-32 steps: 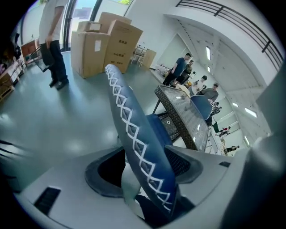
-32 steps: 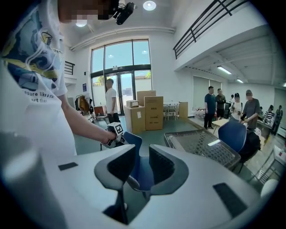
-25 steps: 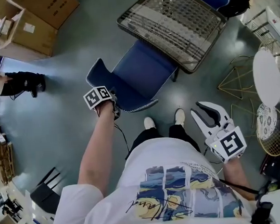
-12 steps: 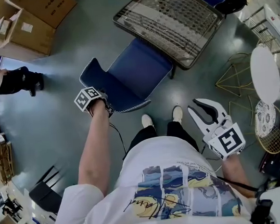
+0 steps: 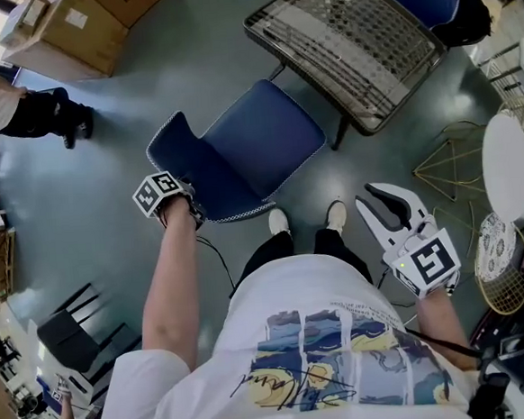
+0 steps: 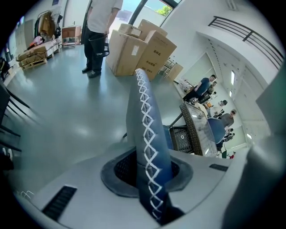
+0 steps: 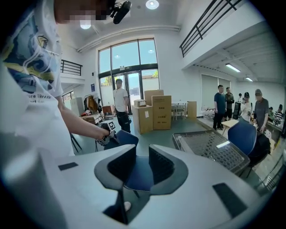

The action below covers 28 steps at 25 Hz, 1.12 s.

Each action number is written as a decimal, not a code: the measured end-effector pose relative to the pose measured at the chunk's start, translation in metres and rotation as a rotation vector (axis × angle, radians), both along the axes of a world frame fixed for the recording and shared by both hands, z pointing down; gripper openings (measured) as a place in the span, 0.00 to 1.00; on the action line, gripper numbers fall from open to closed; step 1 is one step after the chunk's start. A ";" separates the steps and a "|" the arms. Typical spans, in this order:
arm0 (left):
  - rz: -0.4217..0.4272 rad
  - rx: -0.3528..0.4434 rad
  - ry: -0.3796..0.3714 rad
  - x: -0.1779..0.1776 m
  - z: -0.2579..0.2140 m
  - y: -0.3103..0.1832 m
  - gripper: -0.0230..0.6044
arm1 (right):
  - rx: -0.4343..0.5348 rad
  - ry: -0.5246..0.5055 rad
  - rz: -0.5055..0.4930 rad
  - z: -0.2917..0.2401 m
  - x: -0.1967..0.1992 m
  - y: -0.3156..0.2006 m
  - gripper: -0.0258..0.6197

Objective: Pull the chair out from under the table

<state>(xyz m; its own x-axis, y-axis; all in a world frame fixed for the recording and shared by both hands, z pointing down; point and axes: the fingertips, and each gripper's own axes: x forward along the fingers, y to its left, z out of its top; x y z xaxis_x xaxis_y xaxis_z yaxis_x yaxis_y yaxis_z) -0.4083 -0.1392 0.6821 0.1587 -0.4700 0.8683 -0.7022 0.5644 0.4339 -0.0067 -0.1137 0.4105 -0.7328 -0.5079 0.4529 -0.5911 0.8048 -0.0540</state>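
Your left arm stretched downward, the left gripper [image 5: 188,208] with jaws just closed onto the chair [image 5: 261,141] backrest edge. Your right gripper [image 5: 393,205] hovered by your hip, jaws apart, empty.

Boxes: brown cardboard boxes [image 5: 94,27] stacked on the grey floor [image 5: 92,226], up at my left.
Bystander: a person [image 5: 38,113] in dark trousers stands just beside those boxes.
My right side: a white round table [image 5: 509,153], with a gold wire frame [image 5: 448,158] beside it.
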 end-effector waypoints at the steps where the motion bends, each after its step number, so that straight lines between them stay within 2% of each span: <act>1: -0.006 -0.001 -0.001 -0.005 0.000 0.006 0.17 | 0.000 0.000 -0.014 0.000 -0.004 -0.001 0.16; 9: -0.052 0.002 -0.004 -0.061 0.001 0.063 0.17 | 0.003 0.010 -0.121 0.003 -0.054 0.005 0.16; 18: -0.093 -0.002 -0.028 -0.118 -0.004 0.127 0.17 | 0.008 0.022 -0.195 0.000 -0.093 0.022 0.16; 28: -0.087 -0.012 -0.046 -0.160 -0.004 0.164 0.17 | 0.010 0.031 -0.253 -0.003 -0.133 0.031 0.16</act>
<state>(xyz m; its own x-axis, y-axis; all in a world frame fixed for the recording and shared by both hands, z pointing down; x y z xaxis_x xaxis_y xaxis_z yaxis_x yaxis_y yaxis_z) -0.5681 0.0248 0.6783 0.0780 -0.4701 0.8792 -0.6694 0.6288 0.3956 -0.1392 -0.0822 0.4072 -0.8228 -0.3153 0.4729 -0.3725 0.9275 -0.0298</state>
